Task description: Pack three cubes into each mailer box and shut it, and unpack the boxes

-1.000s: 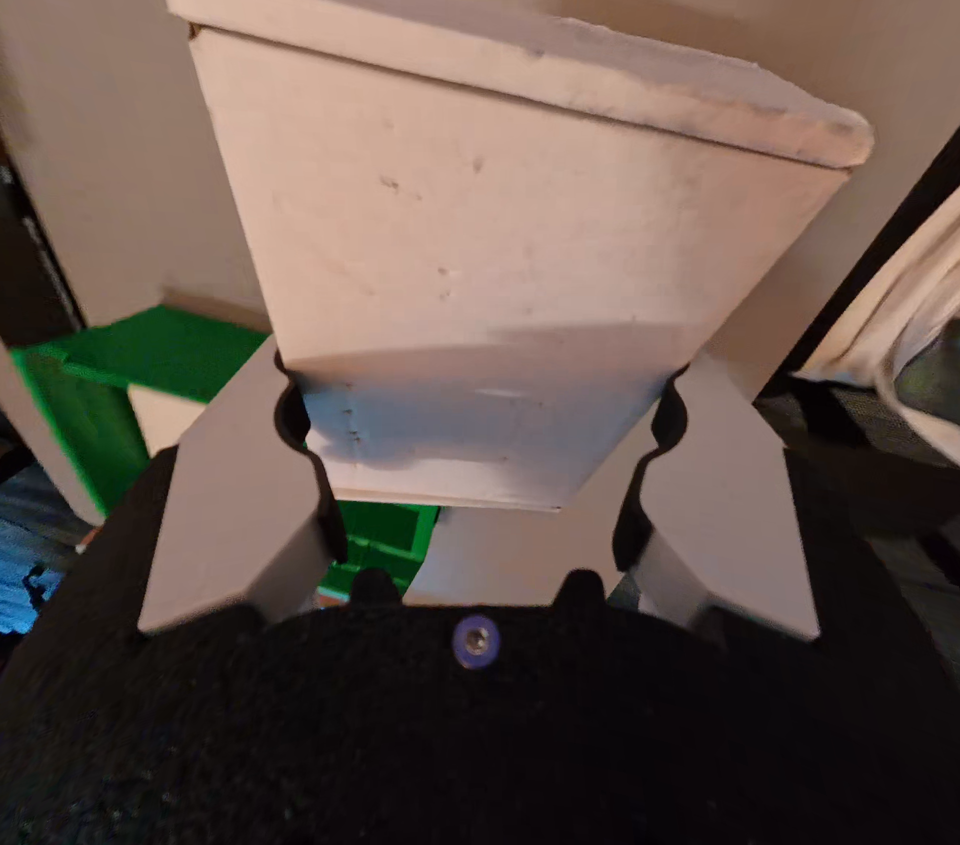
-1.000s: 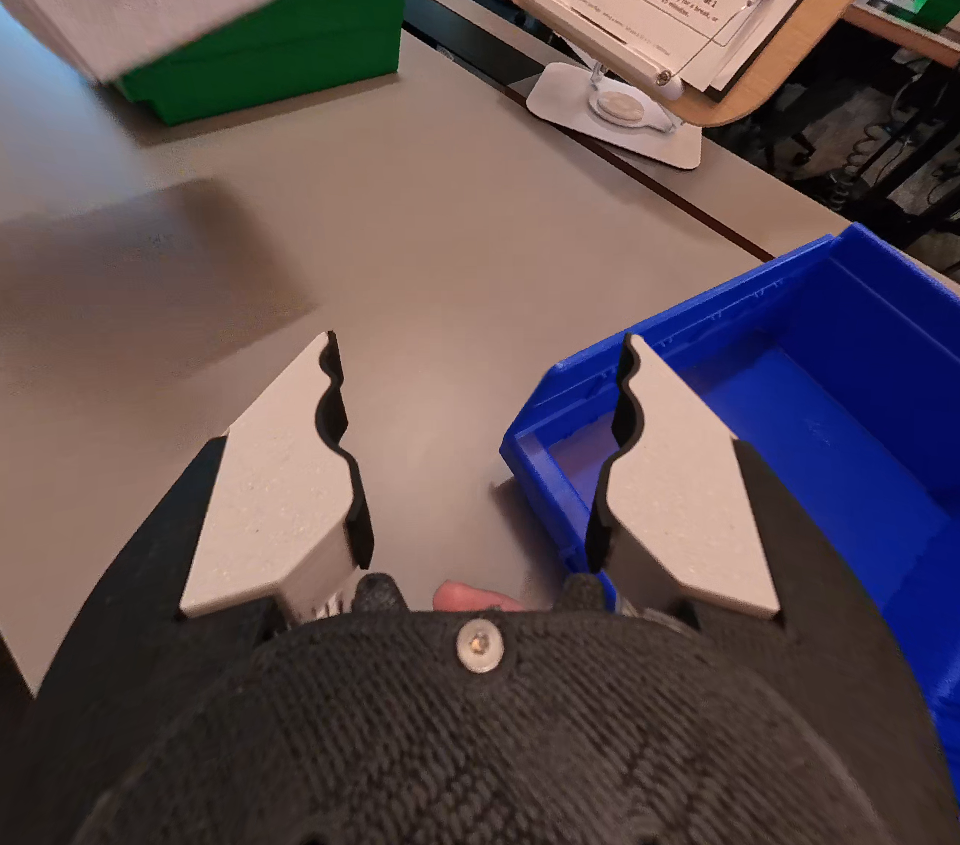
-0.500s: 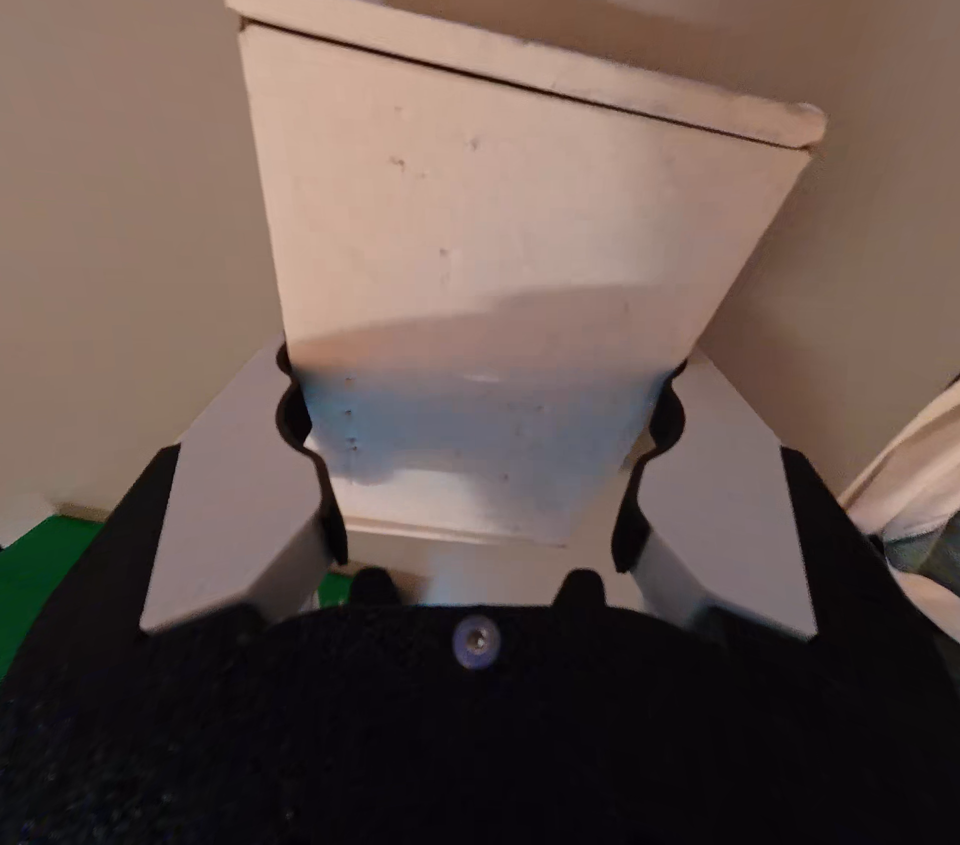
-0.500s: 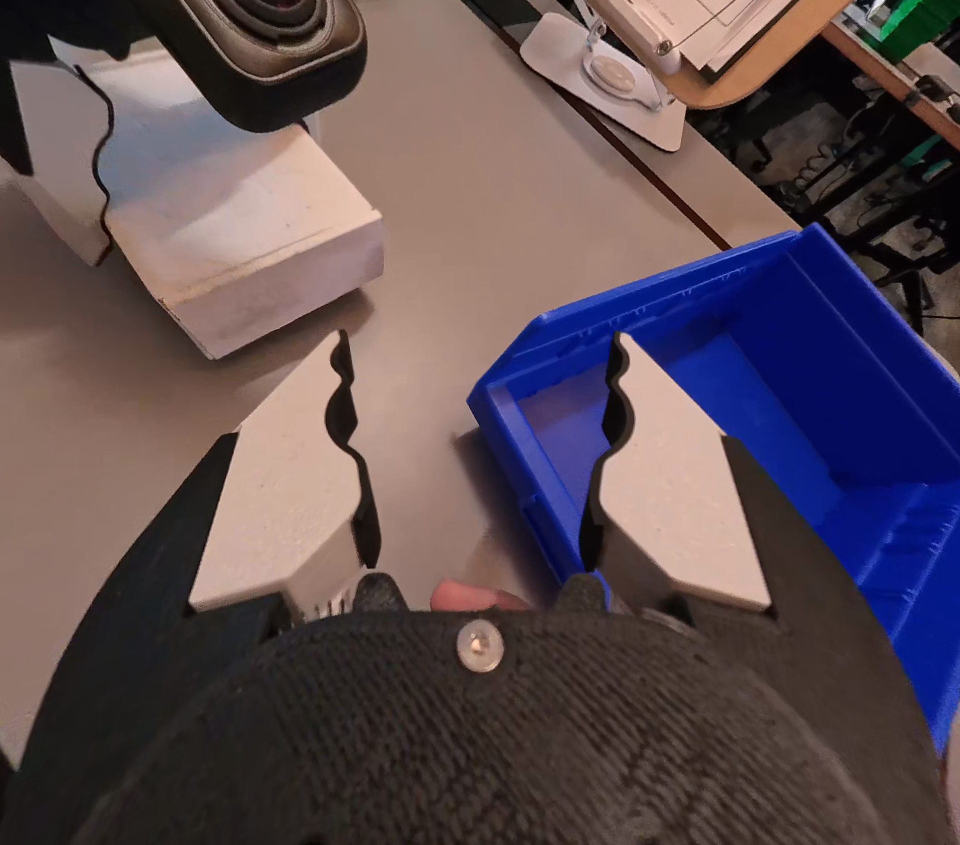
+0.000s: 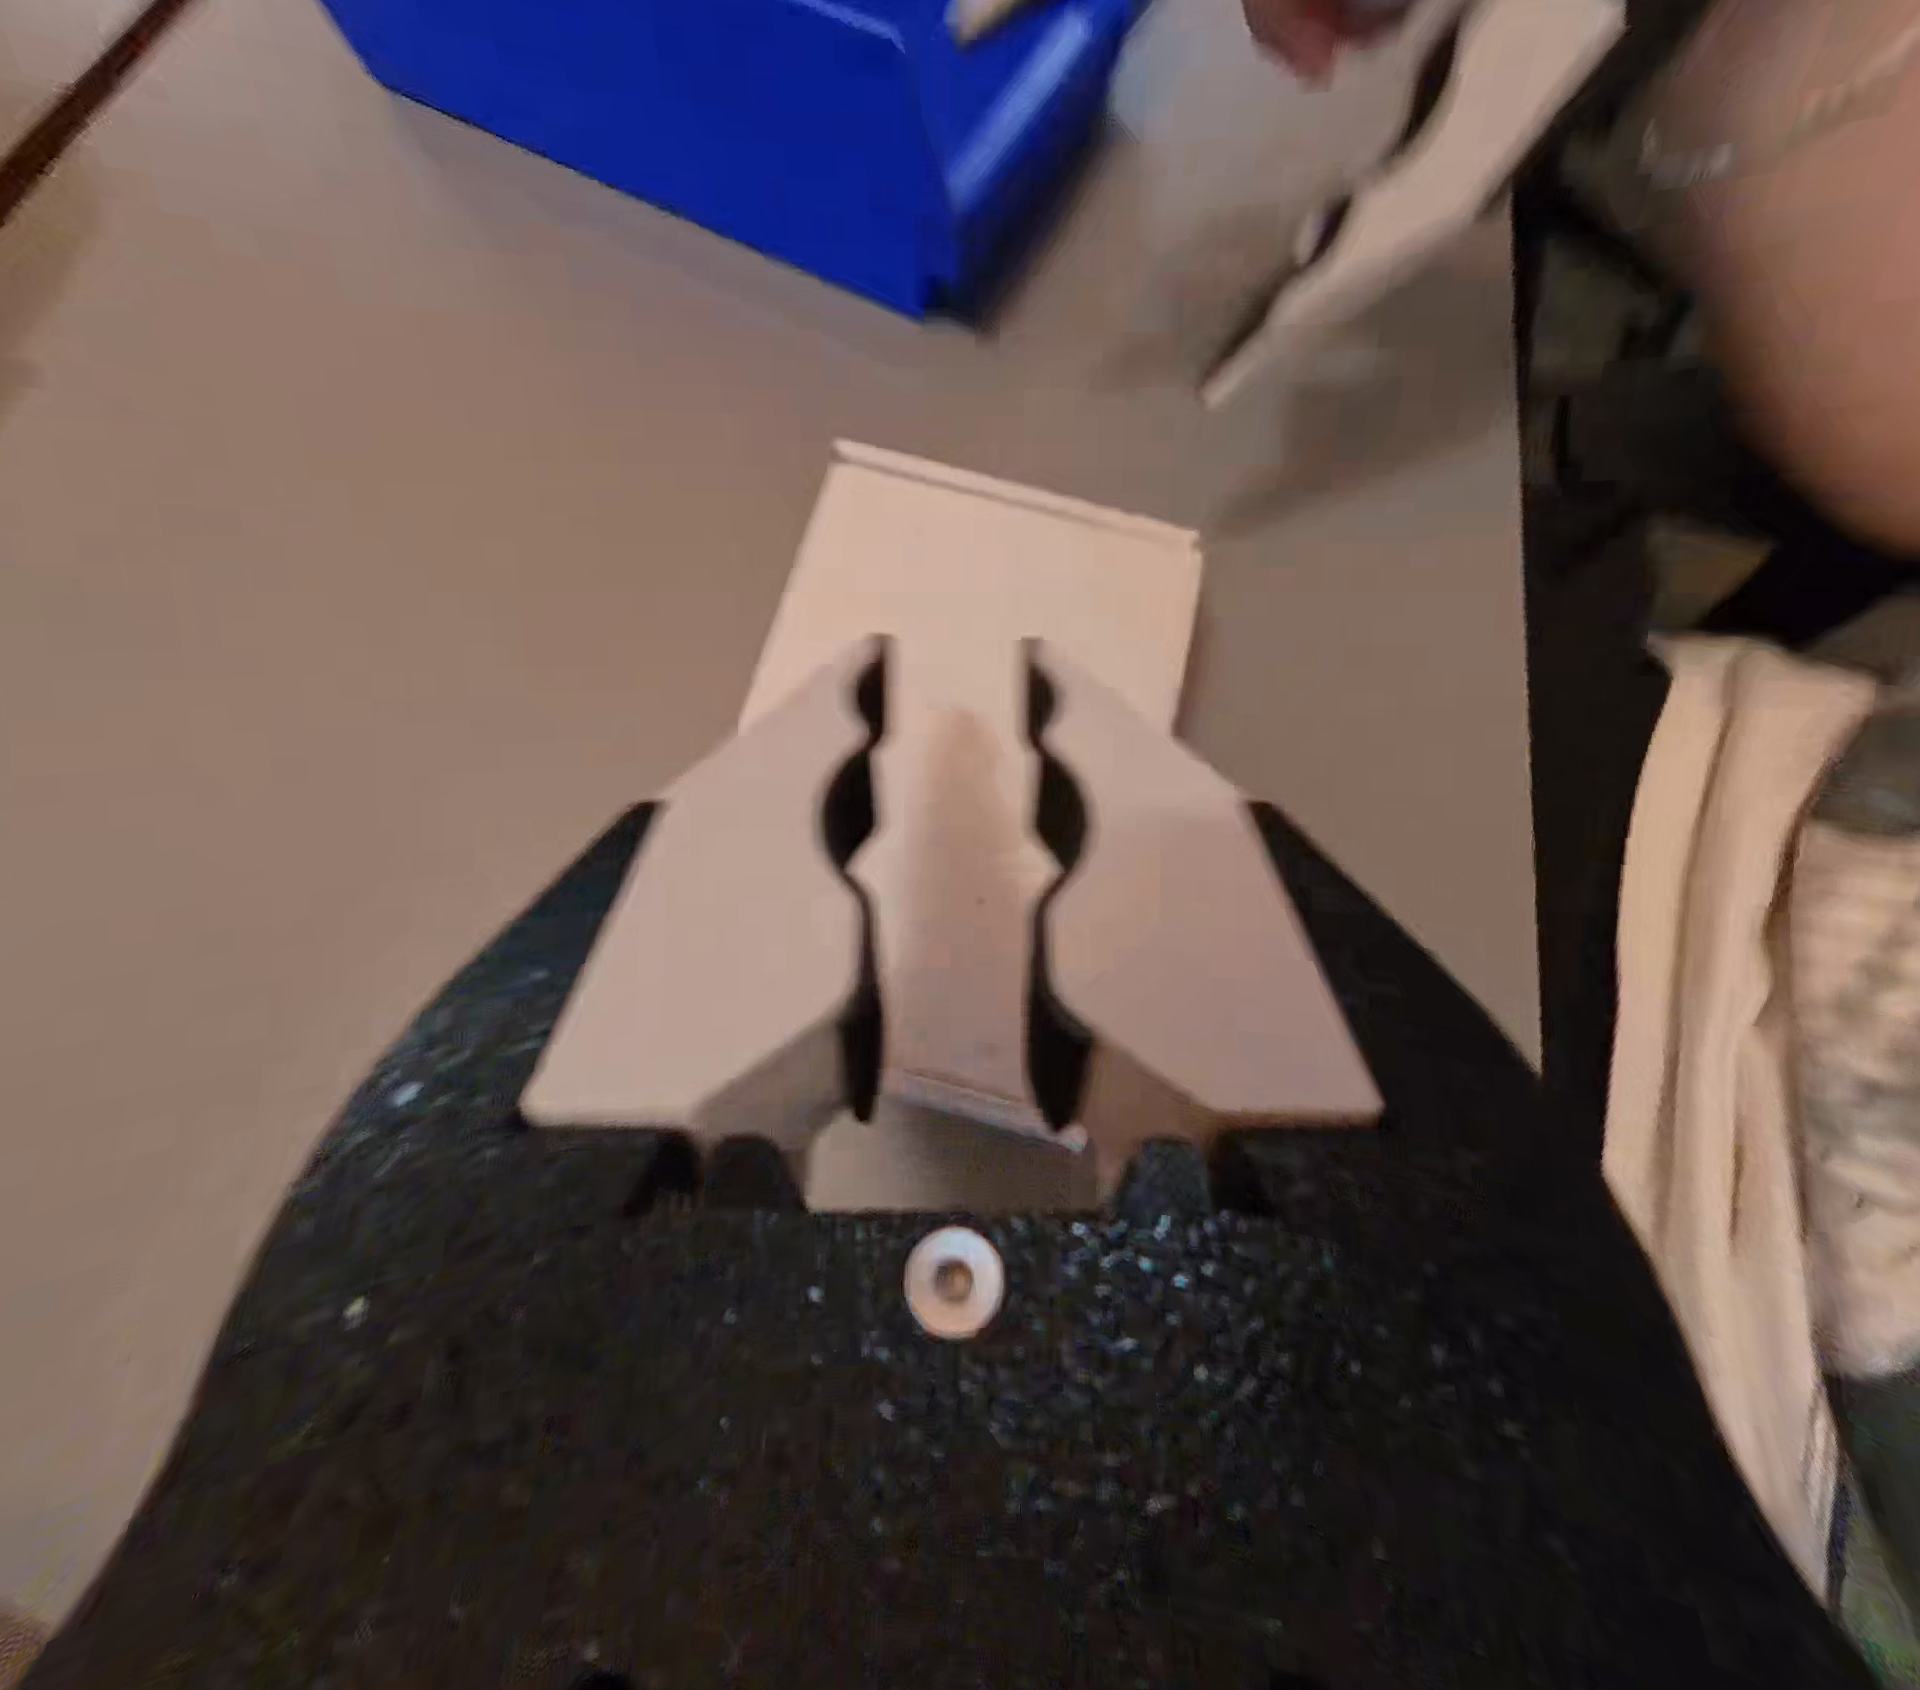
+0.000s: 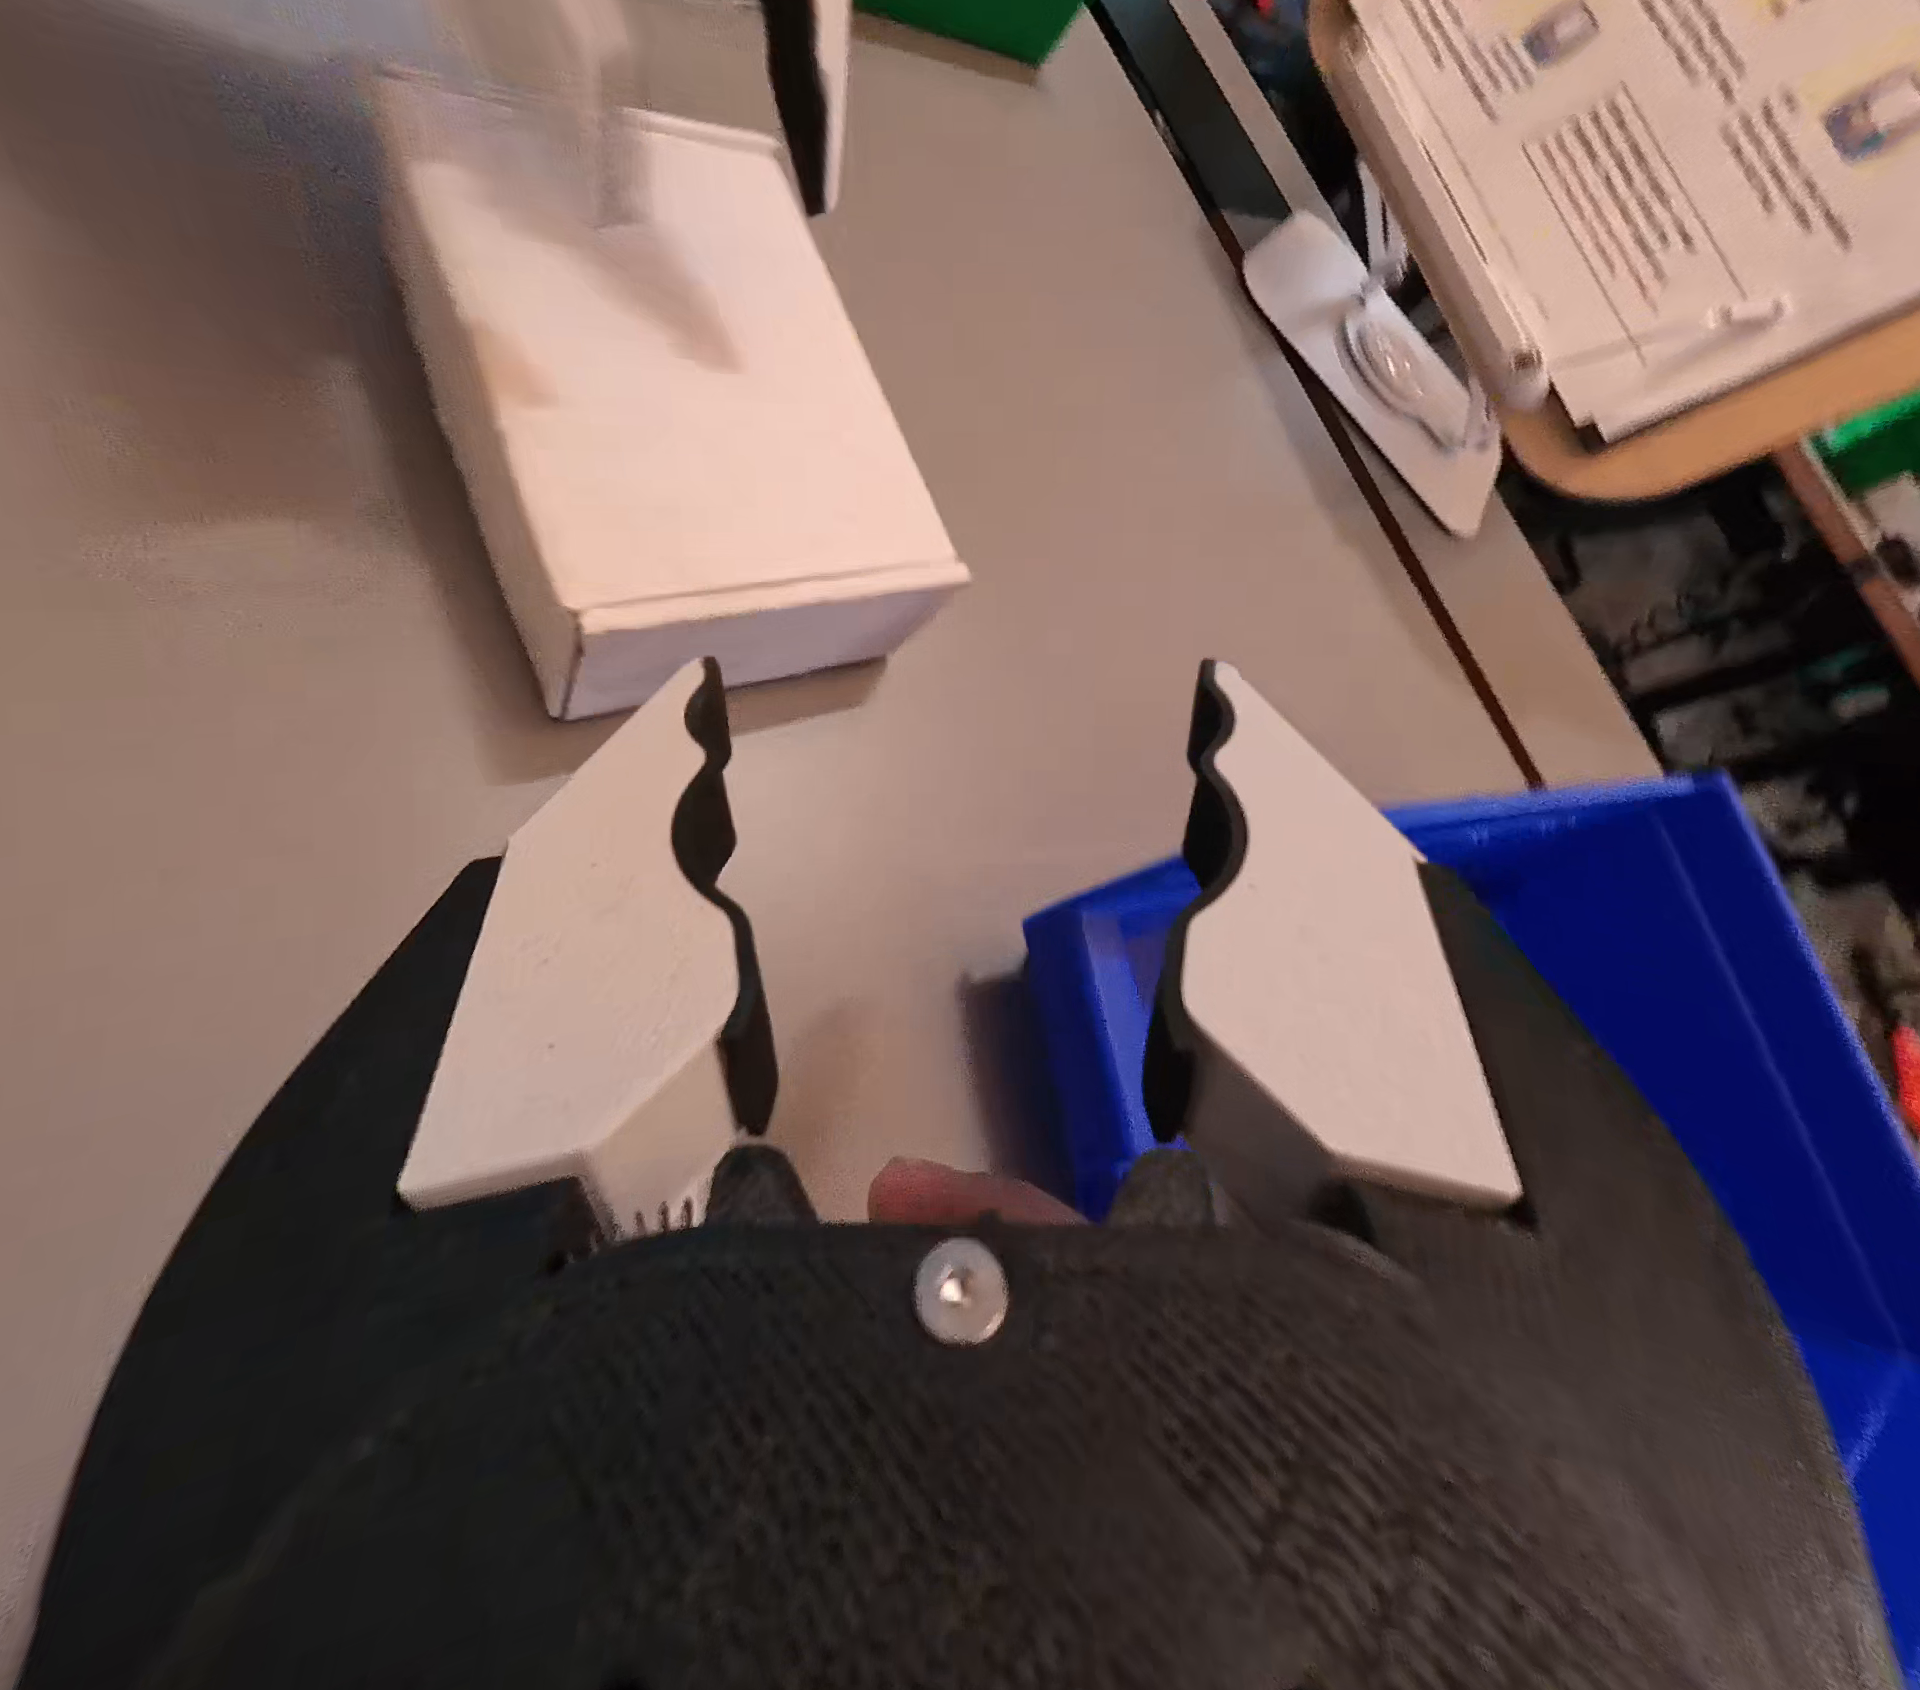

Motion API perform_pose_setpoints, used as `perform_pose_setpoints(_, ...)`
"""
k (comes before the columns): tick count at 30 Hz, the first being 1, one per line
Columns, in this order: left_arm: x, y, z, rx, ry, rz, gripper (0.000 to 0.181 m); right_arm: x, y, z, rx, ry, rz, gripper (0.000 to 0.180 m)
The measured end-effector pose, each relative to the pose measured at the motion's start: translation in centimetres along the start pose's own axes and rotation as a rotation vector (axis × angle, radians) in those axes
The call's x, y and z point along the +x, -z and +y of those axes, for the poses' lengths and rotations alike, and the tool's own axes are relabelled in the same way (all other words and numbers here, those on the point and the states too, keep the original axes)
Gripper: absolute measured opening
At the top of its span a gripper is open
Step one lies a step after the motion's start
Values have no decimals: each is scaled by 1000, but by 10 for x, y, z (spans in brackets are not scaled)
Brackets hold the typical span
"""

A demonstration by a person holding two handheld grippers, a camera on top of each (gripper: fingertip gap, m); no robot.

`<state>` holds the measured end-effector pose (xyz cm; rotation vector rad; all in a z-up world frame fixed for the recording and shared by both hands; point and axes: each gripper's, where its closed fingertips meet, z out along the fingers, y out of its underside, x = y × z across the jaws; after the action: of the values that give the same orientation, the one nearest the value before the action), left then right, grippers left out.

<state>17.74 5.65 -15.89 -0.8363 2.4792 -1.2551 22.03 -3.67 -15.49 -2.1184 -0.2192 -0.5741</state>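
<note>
left gripper [image 5: 954, 653] fingers barely apart, hanging over the shut white mailer box [image 6: 665, 435], contact unclear | right gripper [image 6: 956, 684] fingers wide, holding nothing | box flat on table [image 6: 1039, 414] | blue bin [image 6: 1662, 965] nearby | instruction sheet [image 6: 1662, 30] blurry

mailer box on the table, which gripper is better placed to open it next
Probably right: the right gripper is open, empty, facing the near end of the mailer box; the left gripper is over its top.
</note>
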Motion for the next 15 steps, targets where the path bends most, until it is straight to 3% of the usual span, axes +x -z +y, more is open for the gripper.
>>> perform_pose_setpoints(1,-8,6,-3,59,65,-1,0,-6,-2,-7,26,36,-14,88)
perform_pose_setpoints(5,-19,10,14,103,311,104,0,-26,-12,-26,72,160,-44,75)
perform_pose_setpoints(9,-24,5,32,110,430,136,0,-42,-20,-34,59,305,-43,81)
perform_pose_setpoints(15,-24,13,43,109,637,172,0,-59,-25,-22,-8,391,-101,76)
